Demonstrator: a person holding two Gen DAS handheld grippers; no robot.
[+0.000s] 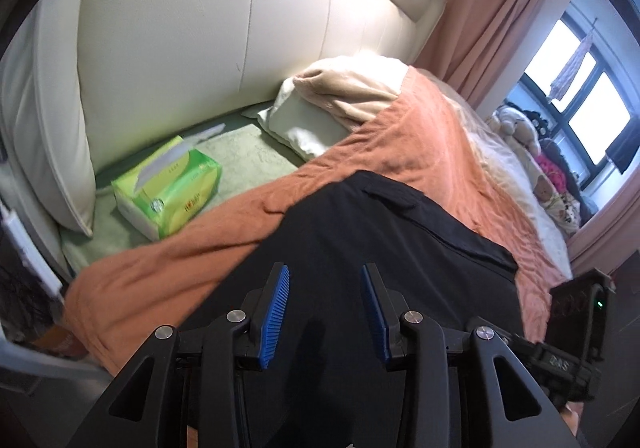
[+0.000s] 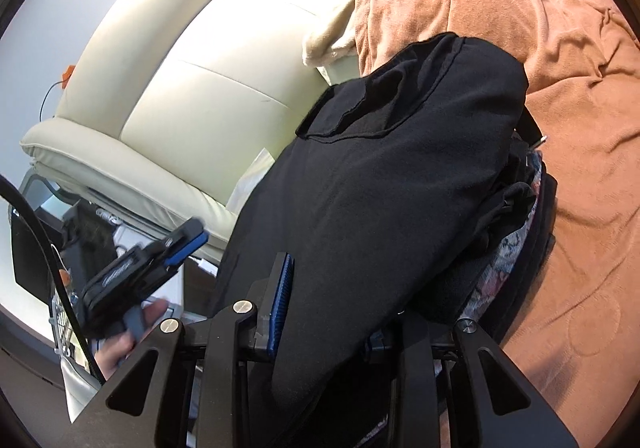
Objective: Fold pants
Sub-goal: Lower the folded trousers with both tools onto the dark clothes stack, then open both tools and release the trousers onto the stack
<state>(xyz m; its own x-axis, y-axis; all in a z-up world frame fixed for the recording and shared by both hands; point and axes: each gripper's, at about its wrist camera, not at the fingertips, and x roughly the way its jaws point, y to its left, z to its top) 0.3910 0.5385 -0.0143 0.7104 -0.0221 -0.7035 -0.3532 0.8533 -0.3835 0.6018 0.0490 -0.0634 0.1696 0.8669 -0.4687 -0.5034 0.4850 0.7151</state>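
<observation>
Risk assessment, taken from left to right. Beyond and to the left of the left tongs (image 1: 325, 312) sits a green and yellow plastic tissue pack (image 1: 168, 190) on the pale green sheet; it is well apart from the work and poses little hazard. The left tongs are released: both blue ribbed pads (image 1: 276, 312) stand apart with nothing between them, poised over the black cotton pants (image 1: 380, 248), which lie folded on the orange fleece blanket (image 1: 192, 248) of the bed. The released edge may spring open unaided.

The right tongs (image 2: 332, 312) are clenched on the near edge of the pants; one pad is visible, the other buried under cloth. Directly ahead of them, the pants rest on a heap of dark and patterned garments (image 2: 500, 248). Judgement: that uneven base could let the fold slide sideways. A pull from the right tongs alone would likely drag the whole bundle, or snag the garments beneath.
</observation>
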